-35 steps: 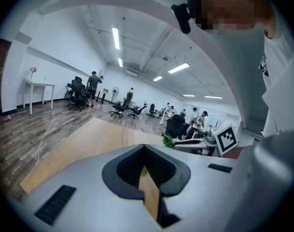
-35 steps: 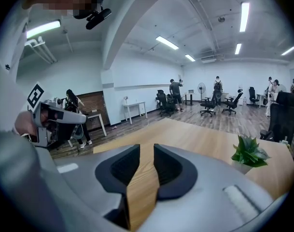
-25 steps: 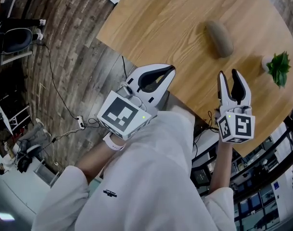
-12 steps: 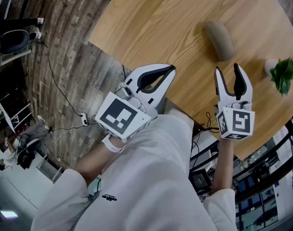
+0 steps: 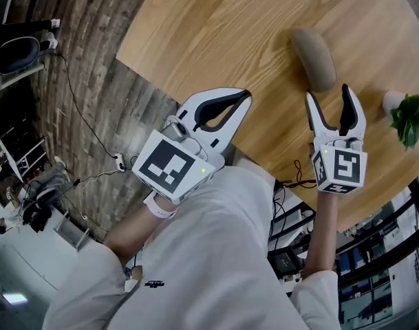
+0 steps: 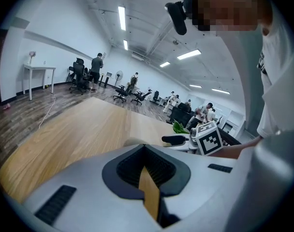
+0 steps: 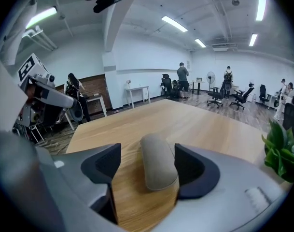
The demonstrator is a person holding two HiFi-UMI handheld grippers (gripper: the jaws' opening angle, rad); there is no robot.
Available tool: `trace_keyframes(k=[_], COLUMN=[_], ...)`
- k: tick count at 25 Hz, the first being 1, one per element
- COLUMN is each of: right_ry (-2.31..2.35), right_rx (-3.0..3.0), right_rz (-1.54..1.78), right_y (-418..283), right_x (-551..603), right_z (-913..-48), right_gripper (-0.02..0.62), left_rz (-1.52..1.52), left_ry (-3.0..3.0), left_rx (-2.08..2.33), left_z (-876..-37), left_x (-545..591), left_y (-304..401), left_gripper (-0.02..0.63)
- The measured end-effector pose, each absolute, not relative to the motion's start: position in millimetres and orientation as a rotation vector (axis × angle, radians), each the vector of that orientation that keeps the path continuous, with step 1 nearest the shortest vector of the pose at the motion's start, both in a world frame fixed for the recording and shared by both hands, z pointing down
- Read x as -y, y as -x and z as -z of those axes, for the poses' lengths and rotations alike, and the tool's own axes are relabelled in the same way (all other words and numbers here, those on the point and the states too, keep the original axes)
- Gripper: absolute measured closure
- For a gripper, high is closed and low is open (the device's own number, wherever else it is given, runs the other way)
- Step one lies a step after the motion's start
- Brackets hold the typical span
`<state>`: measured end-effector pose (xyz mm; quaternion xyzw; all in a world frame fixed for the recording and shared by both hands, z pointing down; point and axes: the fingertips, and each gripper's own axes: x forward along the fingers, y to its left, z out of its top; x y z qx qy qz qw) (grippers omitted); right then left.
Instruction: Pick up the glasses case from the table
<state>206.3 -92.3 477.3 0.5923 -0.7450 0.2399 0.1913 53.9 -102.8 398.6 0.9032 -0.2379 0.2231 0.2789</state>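
The glasses case (image 5: 314, 57), a grey-beige oval pouch, lies on the round wooden table (image 5: 216, 33). My right gripper (image 5: 329, 96) is just short of its near end, pointing at it. Its jaws have just been opening and stand wide, with nothing pressed between them. In the right gripper view the case (image 7: 158, 166) lies lengthwise in line with the gap of that gripper (image 7: 149, 178), untouched by the pads. My left gripper (image 5: 243, 96) hovers over the table's near edge to the left, jaws shut and empty; the left gripper view shows its jaws (image 6: 146, 166) together.
A small potted plant (image 5: 409, 115) stands to the right of the case, close to the right gripper. Beyond the table's left edge are wooden floor, cables (image 5: 116, 163) and a chair (image 5: 16, 53). People and office chairs are far behind.
Both grippers have moved forward and down toward the table. The right gripper's jaws have spread from narrow to wide and now sit close to the case's near end.
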Motion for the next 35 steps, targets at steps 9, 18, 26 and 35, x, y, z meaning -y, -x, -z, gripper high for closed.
trace_keyframes(k=[9,18,26,35], right_ry=[-1.608,-1.574,-1.536,-1.515], right_rx=[2.084,2.079,2.049,2.069], right_rz=[-0.664,-0.679,-0.686,-0.678], right_y=[-214.5,-218.9,-220.9,-218.1], right_x=[103.6,107.7,113.6,119.7], right_z=[-512.7,-540.9,-571.5,-575.5], right_gripper=[0.211,0.206,0.202,0.207], left_rz=[-0.654,-0.668,-0.69,-0.69], left_ry=[-2.391,-2.343,-2.334,-2.283], left_rx=[0.629,0.646,0.687,0.7], left_z=[-429.3,-447.1,-464.3,-469.0], left_x=[101.6,101.0,103.9,97.2], left_y=[-63.1,-67.9,-60.3,-59.9], left_gripper=[0.603,0.603,0.603,0.603])
